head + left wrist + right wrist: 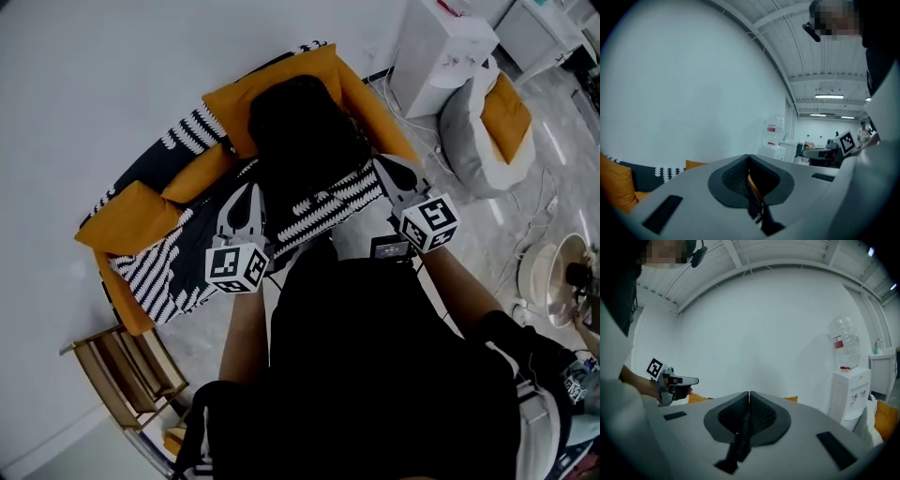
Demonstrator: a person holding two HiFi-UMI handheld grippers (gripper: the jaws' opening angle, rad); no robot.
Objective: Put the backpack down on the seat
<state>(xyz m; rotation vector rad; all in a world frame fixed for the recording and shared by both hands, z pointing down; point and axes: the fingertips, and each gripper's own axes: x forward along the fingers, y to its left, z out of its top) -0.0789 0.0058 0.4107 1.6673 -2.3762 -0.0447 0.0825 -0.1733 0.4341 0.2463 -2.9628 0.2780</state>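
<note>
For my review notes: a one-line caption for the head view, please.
Left claw and right claw hold a black backpack over the orange sofa.

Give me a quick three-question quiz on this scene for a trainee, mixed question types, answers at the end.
1. True or false: only the left gripper is shut on the backpack.
2. The cushions on the sofa are: A green, B orange, C red?
3. Name the white appliance standing to the sofa's right in the head view.
Key: 1 false, the right gripper is shut on a strap too; 2 B; 3 water dispenser.
</note>
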